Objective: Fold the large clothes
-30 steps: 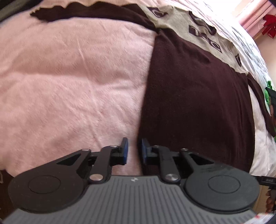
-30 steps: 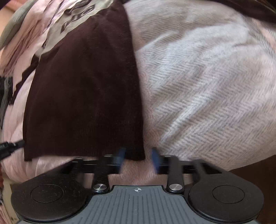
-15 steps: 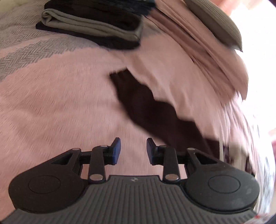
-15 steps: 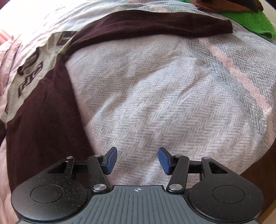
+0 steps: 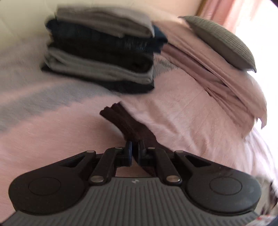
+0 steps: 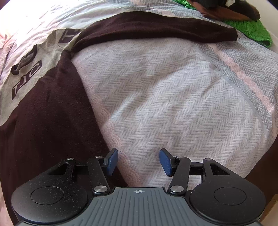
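A bed [image 5: 182, 111] fills both views, spread with a pink and grey herringbone blanket [image 6: 173, 87]. A grey cushion [image 5: 224, 41] rests on pink pillows [image 5: 225, 83] near a pink curtain [image 5: 231, 13]. Bright daylight glares in beside it.

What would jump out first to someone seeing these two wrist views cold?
In the left wrist view, the left gripper, whose jaws have just closed, pinches the dark brown sleeve, with a stack of folded clothes behind it on the pink bedspread. In the right wrist view, the brown sweater sprawls unfolded at left, while the right gripper hangs open over the herringbone blanket.
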A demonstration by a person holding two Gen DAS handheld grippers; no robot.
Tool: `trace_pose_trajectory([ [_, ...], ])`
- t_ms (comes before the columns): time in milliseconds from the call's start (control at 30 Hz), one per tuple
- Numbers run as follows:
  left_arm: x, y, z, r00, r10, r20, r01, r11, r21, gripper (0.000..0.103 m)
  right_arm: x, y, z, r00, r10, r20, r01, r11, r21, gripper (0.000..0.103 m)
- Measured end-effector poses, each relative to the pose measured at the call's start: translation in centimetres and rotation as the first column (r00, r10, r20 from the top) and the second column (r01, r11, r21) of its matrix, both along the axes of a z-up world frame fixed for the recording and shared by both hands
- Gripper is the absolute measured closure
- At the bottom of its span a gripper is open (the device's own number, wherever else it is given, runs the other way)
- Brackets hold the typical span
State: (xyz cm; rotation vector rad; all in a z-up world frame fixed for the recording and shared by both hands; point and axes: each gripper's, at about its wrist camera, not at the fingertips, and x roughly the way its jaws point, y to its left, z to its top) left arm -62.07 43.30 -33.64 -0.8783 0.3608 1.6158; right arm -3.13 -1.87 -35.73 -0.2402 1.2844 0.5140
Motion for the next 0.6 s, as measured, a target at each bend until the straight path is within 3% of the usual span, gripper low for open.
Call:
trace_pose_trajectory([
  [167,-1.0,-2.8,-4.3,0.997,-0.013,-0.07,0.005,0.993,-0.119,0.093,-0.6,0.6,-0.7,1.0,0.007,0.002,-0.007,1.0,-0.001,0.053],
  [233,-0.2,-3.2,-5.0,0.992,-0.034,-0.125,0.021,0.995,-0.103,0.092,-0.6,0.6,-0.9,1.0,0.025,0.004,-0.025,1.0,0.0,0.053],
  [433,1.1,-4.8,-2.9,0.984,-0.049,-0.172,0.022,0.988,-0.152,0.085,0.9,-1.8,0.3,0.999,0.034,-0.002,-0.033,0.996,0.081,0.053],
  [600,3.2,-9.8,-0.1,0.992,-0.067,-0.108,0.044,0.979,-0.2,0.085,7.1,-7.4,1.8,0.986,-0.157,0.051,0.14,0.96,0.242,0.053],
])
